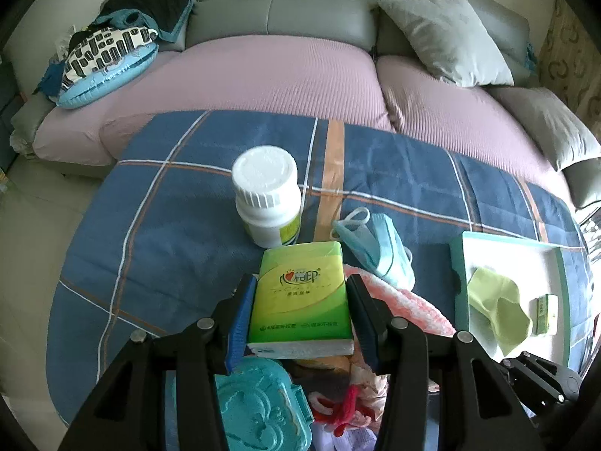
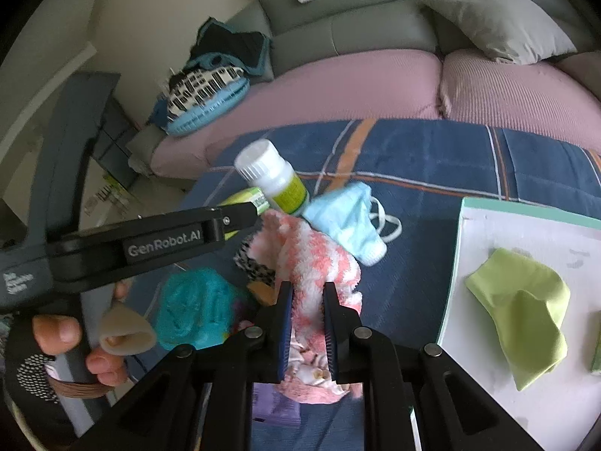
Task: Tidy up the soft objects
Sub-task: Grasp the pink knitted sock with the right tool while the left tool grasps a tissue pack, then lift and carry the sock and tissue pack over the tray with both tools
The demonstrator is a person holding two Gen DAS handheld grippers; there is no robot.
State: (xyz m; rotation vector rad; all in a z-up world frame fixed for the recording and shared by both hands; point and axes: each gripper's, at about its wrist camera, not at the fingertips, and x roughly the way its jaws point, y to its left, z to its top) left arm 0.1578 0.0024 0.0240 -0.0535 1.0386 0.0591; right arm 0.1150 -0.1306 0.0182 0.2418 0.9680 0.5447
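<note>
Left gripper [image 1: 300,312] pinching a green plastic-wrapped tissue pack [image 1: 300,300] between its blue pads, pack lifted above the clutter. Right gripper [image 2: 306,329] clamped tight on a fluffy pink-and-white striped towel [image 2: 315,263]; cloth bunches up between the pads and hangs below them. Both sit over a worktop draped in a blue plaid cloth [image 1: 169,225]. On it: white plastic bottle with ribbed cap and green label [image 1: 268,195], upright just behind the tissue pack; crumpled light-blue face mask [image 1: 379,248] beside the bottle; teal embossed plastic box [image 1: 259,409] near the left gripper's base. White tray with teal rim [image 2: 507,233] on the right side, holding a folded lime-green cloth [image 2: 526,312]. Sofa with pink seat cover [image 1: 263,75] and grey cushion [image 1: 450,37] behind the worktop. A person's hand [image 2: 75,338] grips the left gripper's handle, seen from the right wrist view.
</note>
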